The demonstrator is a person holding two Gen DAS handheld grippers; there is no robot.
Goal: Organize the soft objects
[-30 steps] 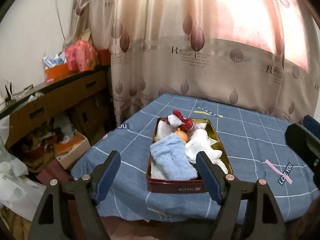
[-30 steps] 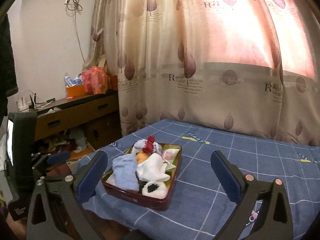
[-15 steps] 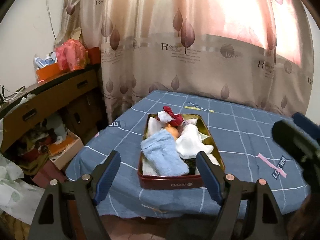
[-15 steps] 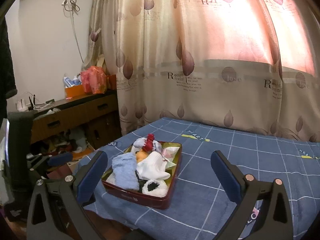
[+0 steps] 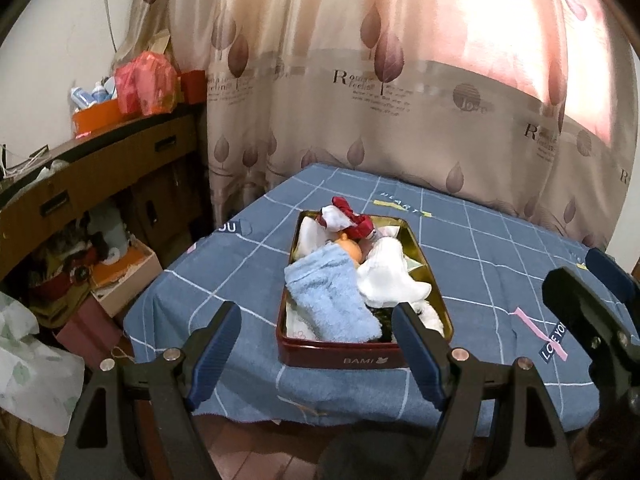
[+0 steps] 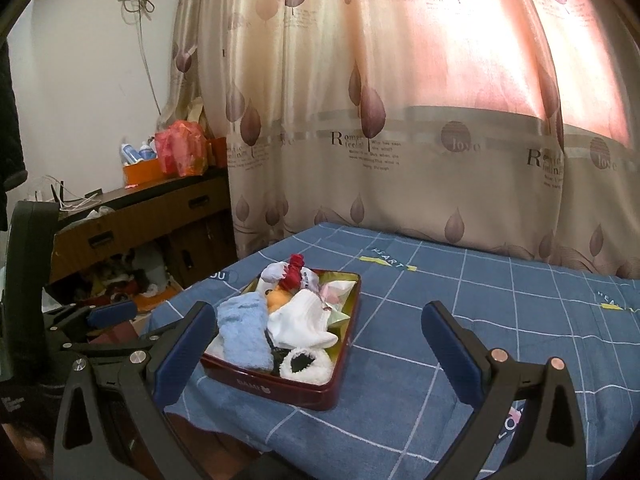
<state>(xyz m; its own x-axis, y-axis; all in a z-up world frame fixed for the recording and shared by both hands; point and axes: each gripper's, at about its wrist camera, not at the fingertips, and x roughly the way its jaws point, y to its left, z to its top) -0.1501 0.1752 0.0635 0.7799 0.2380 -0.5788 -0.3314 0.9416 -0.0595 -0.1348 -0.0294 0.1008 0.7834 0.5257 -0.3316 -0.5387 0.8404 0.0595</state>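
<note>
A leaf-print curtain (image 5: 380, 92) fills the back of both views; its grey band reads "Romantic feeling" in part, with round "love" marks beside it. Below it a blue checked cloth (image 5: 480, 248) covers the tabletop, printed with "HEART", "LOVE YOU" and a cut-off "OU" at the left edge. At the left stands a brown cabinet (image 5: 92, 176) bearing an orange tub (image 5: 98, 117) with bottles in it and a red bag (image 5: 146, 82) just beside it; under the cabinet sit open boxes of clutter. One dark red tin (image 5: 340, 356), gold inside and marked "BAMI" on its near wall, rests near the front left corner of the cloth and holds all the soft things: one light blue towel (image 5: 330, 304) along its left side, one white sock (image 5: 390, 280) touching the towel on the right, a white fluffy piece with a dark centre (image 6: 306, 366) at the near right corner, an orange ball (image 5: 350, 246) behind the towel, and a red-and-white bundle (image 5: 348, 220) heaped at the far end. The left tool (image 5: 316, 348) hangs wide open and empty before the tin's near wall, touching nothing. The right tool (image 6: 320, 348) is likewise spread wide and empty, with the tin off its left finger.
</note>
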